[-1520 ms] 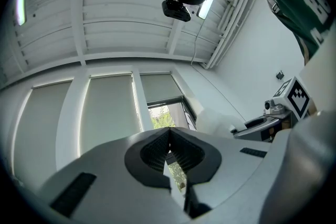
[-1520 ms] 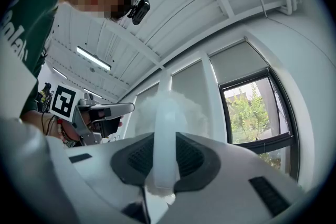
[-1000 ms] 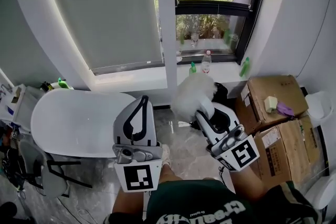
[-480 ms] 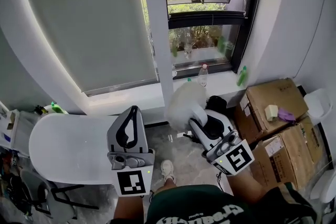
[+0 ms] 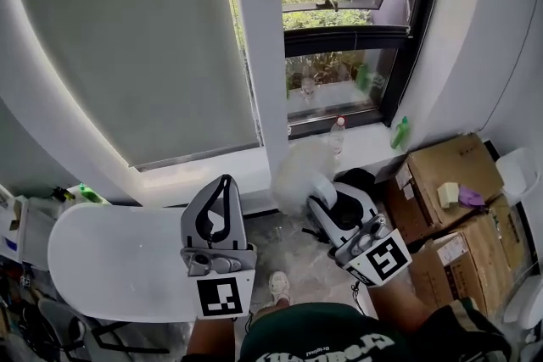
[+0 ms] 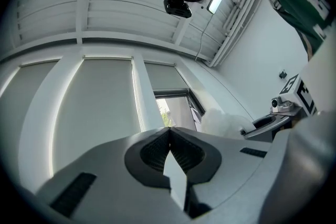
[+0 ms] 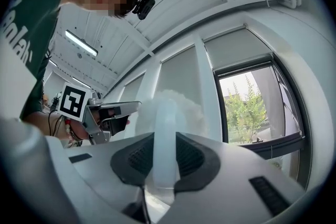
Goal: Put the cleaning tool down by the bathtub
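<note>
- Roller blind was drawn down on the curved wall behind the bathtub.
- Window, dark-framed, stood beyond the bathtub's right end; its upper sash was tilted open, with greenery outside.
- The bathtub was white, oval and freestanding, and lay at lower left in the head view.
- Cardboard boxes were stacked well right of the bathtub, against the wall. A pale sponge and a purple cloth lay on top of them.
- Left gripper hung over the bathtub's right end. In the left gripper view its jaws were pressed together with nothing between them.
- Right gripper was off the bathtub's right end, over the marbled floor. In the right gripper view its pads pinched the duster's translucent handle.
- Duster, the cleaning tool, was held in the air to the right of the bathtub, clear of the rim. Its fluffy white head pointed toward the window sill.
- A clear bottle and a green bottle stood on the sill beyond the bathtub's right end.
- The person's shoe was on the floor just off the bathtub's right end.
</note>
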